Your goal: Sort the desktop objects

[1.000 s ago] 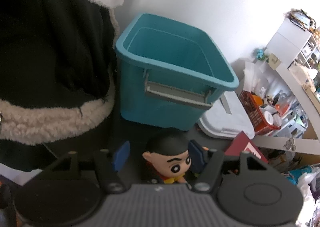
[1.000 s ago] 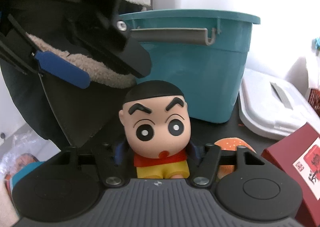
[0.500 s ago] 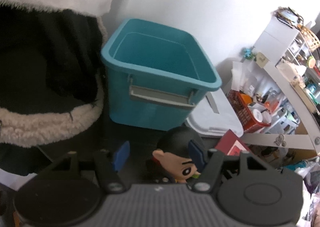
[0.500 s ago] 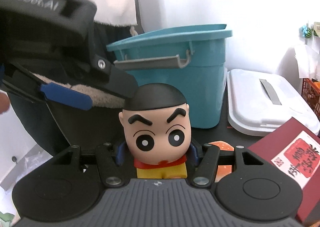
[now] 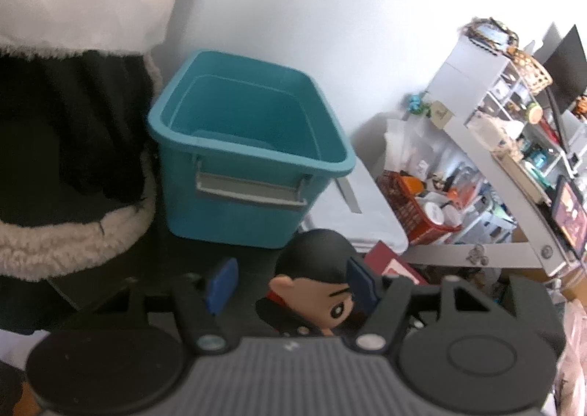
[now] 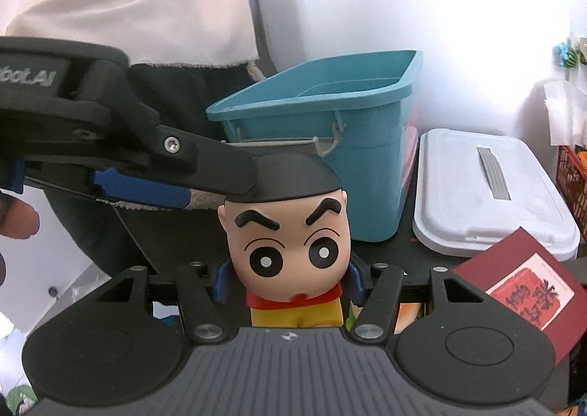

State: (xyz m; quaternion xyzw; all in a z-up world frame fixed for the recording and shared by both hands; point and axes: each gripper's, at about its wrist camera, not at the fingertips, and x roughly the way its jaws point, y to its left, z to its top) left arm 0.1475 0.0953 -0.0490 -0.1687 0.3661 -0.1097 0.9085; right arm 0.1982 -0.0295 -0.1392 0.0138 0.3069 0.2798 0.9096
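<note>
A cartoon boy figure (image 6: 290,243) with black hair, red collar and yellow shirt stands upright between the blue pads of my right gripper (image 6: 290,284), which is shut on it, in front of the teal bin (image 6: 367,173). In the left wrist view the same figure (image 5: 319,284) sits low, close to the right pad of my left gripper (image 5: 291,285). Those jaws are opening, and the left pad stands well clear of the head. One of the left gripper's fingers (image 6: 205,166) reaches over the figure's hair. The bin (image 5: 234,210) looks empty.
A white lid (image 6: 488,195) lies right of the bin, with a dark red booklet (image 6: 521,291) in front of it. An orange basket (image 5: 414,206) and crowded shelves (image 5: 513,144) stand further right. A person's dark fleece-trimmed jacket (image 5: 66,247) fills the left.
My right gripper has risen with the figure, so the bin's inside now shows in its view. In the left wrist view the figure has slid to the right and lower.
</note>
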